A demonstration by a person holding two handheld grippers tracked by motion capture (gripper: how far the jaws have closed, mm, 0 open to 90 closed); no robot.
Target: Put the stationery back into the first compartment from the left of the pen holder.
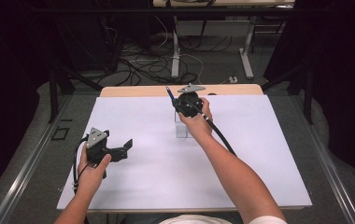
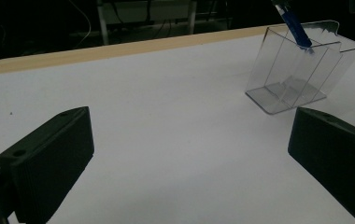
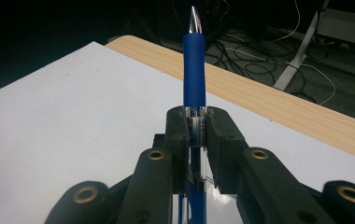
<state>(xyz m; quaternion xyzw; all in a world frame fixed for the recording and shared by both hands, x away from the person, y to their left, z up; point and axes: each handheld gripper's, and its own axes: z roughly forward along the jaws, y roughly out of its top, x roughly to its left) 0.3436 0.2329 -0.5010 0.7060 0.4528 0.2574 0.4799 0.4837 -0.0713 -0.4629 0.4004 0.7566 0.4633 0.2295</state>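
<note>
One blue pen [image 3: 194, 70], one clear plastic holder [image 2: 297, 74], one white sheet [image 1: 166, 163] and two tools.

Blue pen [image 3: 194, 70], clear holder [image 2: 297, 74], white sheet [image 1: 166, 158], black claws.

1. The left black two-jaw gripper [image 1: 128, 146] rests low at the near left, held from behind by the left hand [image 1: 93, 169]; its jaws stand wide apart with nothing between them.
2. The right black two-jaw gripper [image 3: 197, 122] is held out far forward on an outstretched forearm, the right hand [image 1: 198, 122] wrapped around it, jaws clamped nearly together.
</note>
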